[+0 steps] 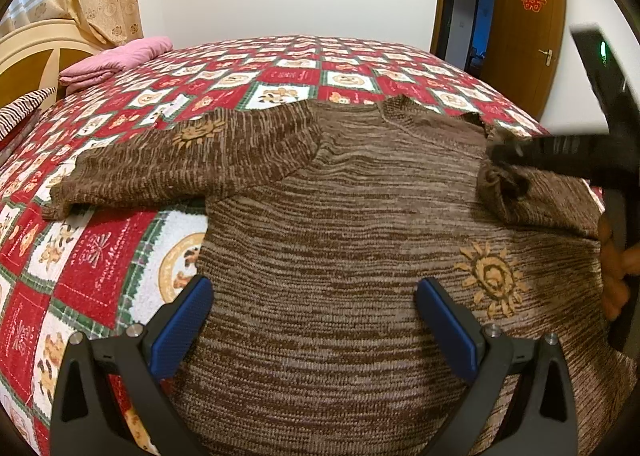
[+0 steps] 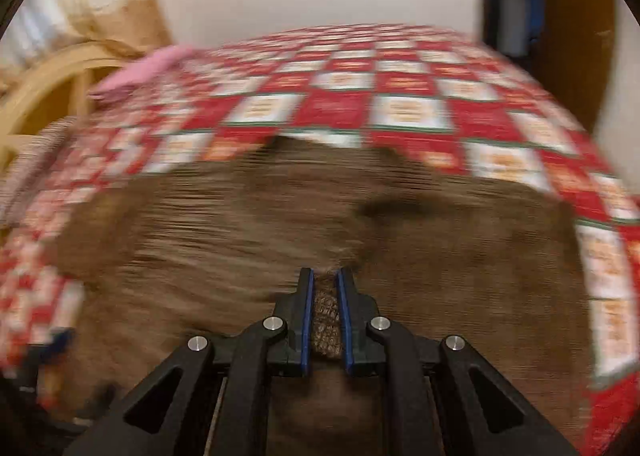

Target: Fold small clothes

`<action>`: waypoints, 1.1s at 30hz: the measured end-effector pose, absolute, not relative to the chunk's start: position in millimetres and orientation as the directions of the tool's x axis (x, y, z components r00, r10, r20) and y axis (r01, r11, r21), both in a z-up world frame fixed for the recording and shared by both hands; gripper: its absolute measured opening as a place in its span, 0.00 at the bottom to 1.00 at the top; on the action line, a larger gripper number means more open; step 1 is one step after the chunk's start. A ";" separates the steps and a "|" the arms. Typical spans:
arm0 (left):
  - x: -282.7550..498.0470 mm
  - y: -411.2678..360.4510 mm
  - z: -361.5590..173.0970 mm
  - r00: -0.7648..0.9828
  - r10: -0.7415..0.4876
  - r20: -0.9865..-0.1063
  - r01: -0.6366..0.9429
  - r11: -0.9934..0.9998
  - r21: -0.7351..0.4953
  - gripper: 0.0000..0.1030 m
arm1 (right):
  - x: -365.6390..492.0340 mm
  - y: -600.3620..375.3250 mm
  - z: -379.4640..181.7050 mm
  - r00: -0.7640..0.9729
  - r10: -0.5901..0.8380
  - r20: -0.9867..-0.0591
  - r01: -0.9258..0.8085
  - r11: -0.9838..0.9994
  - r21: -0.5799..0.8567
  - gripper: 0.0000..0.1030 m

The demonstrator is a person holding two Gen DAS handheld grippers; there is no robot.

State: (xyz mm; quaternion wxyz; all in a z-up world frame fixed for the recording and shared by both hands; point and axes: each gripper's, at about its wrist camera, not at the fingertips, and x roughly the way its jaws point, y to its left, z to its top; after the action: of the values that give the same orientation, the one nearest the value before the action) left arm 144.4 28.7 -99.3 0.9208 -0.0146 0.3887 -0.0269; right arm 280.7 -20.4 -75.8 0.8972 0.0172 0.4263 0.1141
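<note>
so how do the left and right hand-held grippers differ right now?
Opening: the left hand-held gripper stands wide open; the right hand-held gripper is nearly shut.
Load: the left holds nothing, its blue pads apart above the brown sweater; the right pinches a fold of the sweater's knit.
Shared: both have black frames with blue pads and point down at the sweater on the quilt.

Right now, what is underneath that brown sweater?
The brown sweater lies spread on a red checked bedspread, which shows all around it. Whatever sits directly under the knit is covered, so I cannot tell.
</note>
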 end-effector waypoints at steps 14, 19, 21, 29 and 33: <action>142.6 31.2 -99.5 0.704 -0.078 -0.705 0.043 0.997 -0.067 1.00 | 245.1 -79.3 -65.2 0.702 0.164 -0.693 0.038 0.963 0.267 0.12; 142.6 31.5 -99.5 0.704 -0.077 -0.706 0.043 0.997 -0.066 1.00 | 278.0 -59.1 -88.6 0.584 0.220 -0.782 -0.009 0.964 0.265 0.12; 142.5 31.6 -99.5 0.704 -0.079 -0.705 0.043 0.997 -0.068 1.00 | 285.9 -38.5 -85.8 0.577 0.242 -0.780 -0.074 0.967 0.246 0.12; 142.9 31.2 -99.7 0.707 -0.082 -0.703 0.045 0.996 -0.072 1.00 | 277.4 -59.2 -70.4 0.612 0.430 -0.664 -0.100 0.875 0.474 0.12; 142.7 31.9 -100.1 0.707 -0.083 -0.702 0.046 0.996 -0.072 1.00 | 252.5 -55.7 -84.3 0.580 0.391 -0.715 -0.123 0.910 0.397 0.12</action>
State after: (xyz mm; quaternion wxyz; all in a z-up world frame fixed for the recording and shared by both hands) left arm 142.7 31.9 -100.1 0.9236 -0.0249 0.3810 -0.0349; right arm 252.5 -55.7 -84.3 0.8754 0.1539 0.4341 0.1468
